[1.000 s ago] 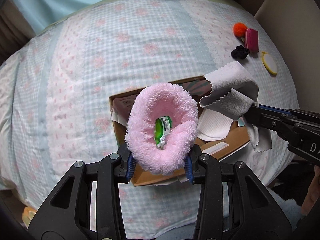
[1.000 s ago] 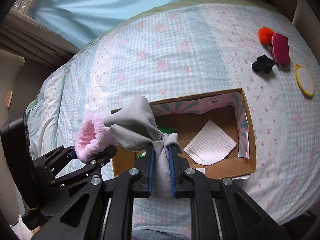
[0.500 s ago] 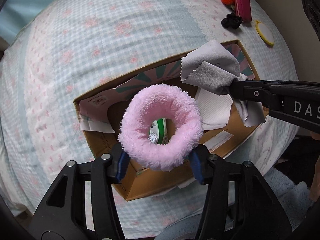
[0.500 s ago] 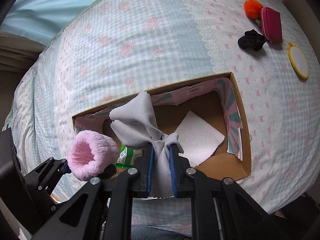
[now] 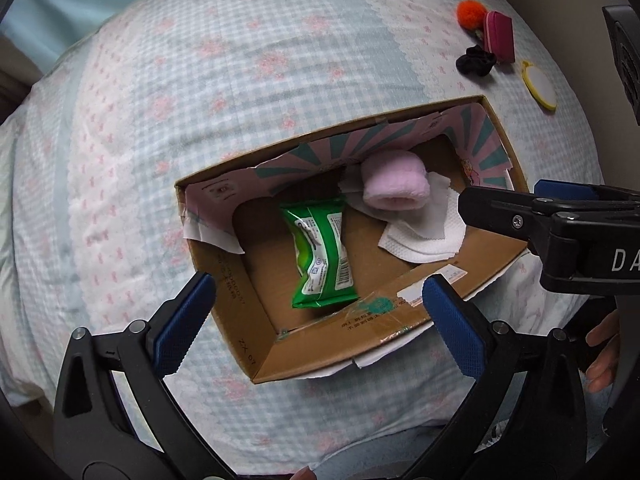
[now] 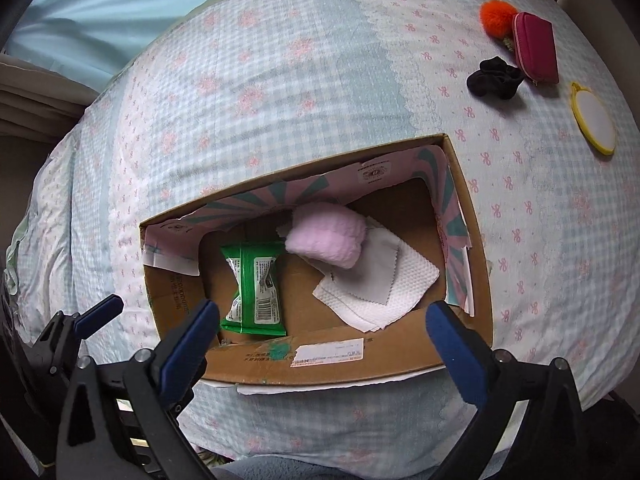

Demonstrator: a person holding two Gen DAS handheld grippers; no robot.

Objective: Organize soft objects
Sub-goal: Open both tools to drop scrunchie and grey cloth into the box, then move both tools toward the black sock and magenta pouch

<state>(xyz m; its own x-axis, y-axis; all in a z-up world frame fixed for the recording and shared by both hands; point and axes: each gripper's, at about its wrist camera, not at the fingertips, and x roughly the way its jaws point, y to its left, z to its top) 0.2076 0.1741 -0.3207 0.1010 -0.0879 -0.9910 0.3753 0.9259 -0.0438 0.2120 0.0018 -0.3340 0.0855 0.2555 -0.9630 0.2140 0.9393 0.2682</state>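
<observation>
An open cardboard box (image 5: 256, 344) (image 6: 360, 356) sits on a checked bedspread. Inside it a pink fluffy band (image 5: 396, 190) (image 6: 326, 240) lies against the far wall, partly on a grey cloth (image 6: 376, 276). That cloth is spread over a white napkin (image 5: 424, 244) (image 6: 412, 280). A green packet (image 5: 322, 256) (image 6: 256, 284) lies on the box floor to the left. My left gripper (image 5: 316, 292) hangs over the box's near left part and its jaws are opening, with nothing between them. My right gripper (image 6: 323, 312) hangs over the near wall, its jaws also opening and empty.
On the bedspread at the far right lie an orange pompom (image 6: 496, 16), a magenta pouch (image 6: 536, 46), a black scrunchie (image 6: 496, 80) and a yellow-rimmed round disc (image 6: 594, 118). A person's fingers (image 5: 600, 352) show at the right edge.
Both grippers have sunk toward the box and opened wide. The pink band has left the left jaws and the grey cloth the right jaws; both now lie in the box.
</observation>
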